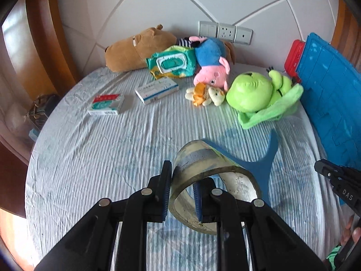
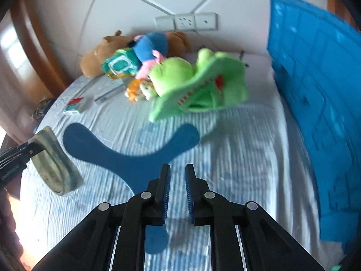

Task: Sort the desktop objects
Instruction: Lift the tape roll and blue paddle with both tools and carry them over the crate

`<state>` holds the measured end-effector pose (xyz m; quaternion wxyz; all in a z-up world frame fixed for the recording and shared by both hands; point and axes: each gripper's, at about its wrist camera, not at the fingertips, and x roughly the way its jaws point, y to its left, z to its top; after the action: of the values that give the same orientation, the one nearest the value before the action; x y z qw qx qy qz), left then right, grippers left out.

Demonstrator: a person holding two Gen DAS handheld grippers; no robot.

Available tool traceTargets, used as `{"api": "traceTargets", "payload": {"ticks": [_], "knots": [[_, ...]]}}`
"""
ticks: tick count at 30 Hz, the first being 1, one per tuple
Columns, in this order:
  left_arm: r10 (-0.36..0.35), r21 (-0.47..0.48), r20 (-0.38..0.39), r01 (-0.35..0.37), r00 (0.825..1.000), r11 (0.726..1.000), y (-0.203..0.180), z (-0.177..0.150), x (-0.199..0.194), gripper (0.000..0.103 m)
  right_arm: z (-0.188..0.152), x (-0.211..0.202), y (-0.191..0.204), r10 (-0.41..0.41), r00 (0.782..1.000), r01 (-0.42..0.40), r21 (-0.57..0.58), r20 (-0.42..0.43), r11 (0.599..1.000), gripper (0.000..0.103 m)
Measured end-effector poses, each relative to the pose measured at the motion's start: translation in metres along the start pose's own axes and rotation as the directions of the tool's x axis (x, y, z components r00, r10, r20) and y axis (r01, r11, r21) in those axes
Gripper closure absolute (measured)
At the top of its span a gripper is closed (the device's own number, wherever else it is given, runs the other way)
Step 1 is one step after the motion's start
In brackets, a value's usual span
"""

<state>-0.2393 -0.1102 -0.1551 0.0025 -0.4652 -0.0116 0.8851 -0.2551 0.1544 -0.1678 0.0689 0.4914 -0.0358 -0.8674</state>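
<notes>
Glossy tape roll (image 1: 209,176), ribbed cloth sheet (image 1: 101,149), fuzzy plush frog (image 1: 255,92).

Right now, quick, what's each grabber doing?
Left gripper: shut on the tape roll, one finger inside the ring, one outside.
Right gripper: open, holding nothing, above the blue Y-shaped piece.

Bright daylight admitted from the left, edges bent and darkened by fisheye, right wrist view smeared by blur, shadows softened.

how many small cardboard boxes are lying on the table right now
2. A red-and-green cardboard box lies on the left part of the striped cloth, and a blue-and-white cardboard box lies beyond it, right below the green wipes pack. The plush toys may hide others.
</notes>
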Motion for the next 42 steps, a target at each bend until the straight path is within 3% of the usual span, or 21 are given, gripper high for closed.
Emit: {"api": "traceTargets", "payload": {"ticks": [2, 4, 5, 6, 7, 18, 20, 22, 23, 29, 32, 35, 37, 38, 39, 42], "knots": [[-0.001, -0.004, -0.018, 0.001, 1.0, 1.0, 0.0, -0.007, 0.005, 0.085, -0.006, 0.007, -0.003, 0.01, 1.0, -0.01, 0.001, -0.028, 1.0, 0.084], [0.001, -0.008, -0.034, -0.001, 0.999, 1.0, 0.002, -0.015, 0.01, 0.085, -0.011, 0.017, -0.002, 0.022, 0.998, -0.022, -0.003, -0.052, 1.0, 0.057], [0.003, -0.01, -0.043, -0.003, 0.999, 1.0, 0.003, -0.018, 0.012, 0.085, -0.013, 0.023, 0.001, 0.026, 0.998, -0.026, -0.008, -0.065, 1.0, 0.048], [0.007, -0.014, -0.053, -0.008, 0.999, 1.0, 0.005, -0.022, 0.016, 0.085, -0.015, 0.029, 0.004, 0.029, 0.997, -0.03, -0.013, -0.077, 0.999, 0.031], [0.013, -0.018, -0.063, -0.014, 0.998, 1.0, 0.008, -0.027, 0.019, 0.085, -0.017, 0.035, 0.007, 0.031, 0.995, -0.033, -0.018, -0.091, 0.999, 0.024], [0.064, -0.057, -0.166, -0.074, 0.984, 0.996, 0.058, -0.06, 0.068, 0.085, -0.029, 0.116, 0.048, 0.006, 0.976, -0.023, -0.077, -0.22, 0.997, 0.024], [0.061, -0.056, -0.172, -0.072, 0.983, 0.996, 0.064, -0.062, 0.073, 0.085, -0.03, 0.124, 0.054, -0.009, 0.975, -0.012, -0.09, -0.222, 0.996, 0.031], [0.064, -0.05, -0.179, -0.074, 0.982, 0.996, 0.066, -0.062, 0.079, 0.085, -0.031, 0.125, 0.057, -0.027, 0.977, 0.005, -0.106, -0.212, 0.994, 0.051], [0.056, -0.048, -0.183, -0.065, 0.982, 0.997, 0.066, -0.063, 0.083, 0.085, -0.032, 0.126, 0.059, -0.036, 0.978, 0.013, -0.114, -0.206, 0.993, 0.053], [0.06, -0.028, -0.225, -0.068, 0.972, 0.997, 0.063, -0.067, 0.108, 0.084, -0.034, 0.131, 0.069, -0.09, 0.981, 0.063, -0.16, -0.172, 0.985, 0.053], [0.057, -0.029, -0.247, -0.066, 0.967, 0.997, 0.063, -0.069, 0.119, 0.073, -0.035, 0.131, 0.071, -0.089, 0.981, 0.061, -0.161, -0.174, 0.985, 0.053], [0.053, -0.022, -0.234, -0.06, 0.971, 0.998, 0.06, -0.071, 0.121, 0.072, -0.036, 0.132, 0.075, -0.093, 0.981, 0.064, -0.167, -0.171, 0.984, 0.042], [0.044, -0.021, -0.22, -0.05, 0.975, 0.999, 0.061, -0.074, 0.12, 0.076, -0.036, 0.132, 0.078, -0.099, 0.982, 0.071, -0.168, -0.161, 0.983, 0.042], [0.047, -0.023, -0.216, -0.053, 0.975, 0.998, 0.062, -0.075, 0.119, 0.091, -0.035, 0.131, 0.078, -0.097, 0.983, 0.07, -0.171, -0.154, 0.983, 0.046], [0.04, -0.031, -0.213, -0.048, 0.976, 0.998, 0.063, -0.075, 0.115, 0.095, -0.035, 0.13, 0.079, -0.094, 0.985, 0.068, -0.174, -0.145, 0.982, 0.055], [0.036, -0.031, -0.185, -0.042, 0.982, 0.999, 0.062, -0.073, 0.101, 0.095, -0.037, 0.127, 0.081, -0.083, 0.985, 0.056, -0.175, -0.15, 0.983, 0.055]]}}
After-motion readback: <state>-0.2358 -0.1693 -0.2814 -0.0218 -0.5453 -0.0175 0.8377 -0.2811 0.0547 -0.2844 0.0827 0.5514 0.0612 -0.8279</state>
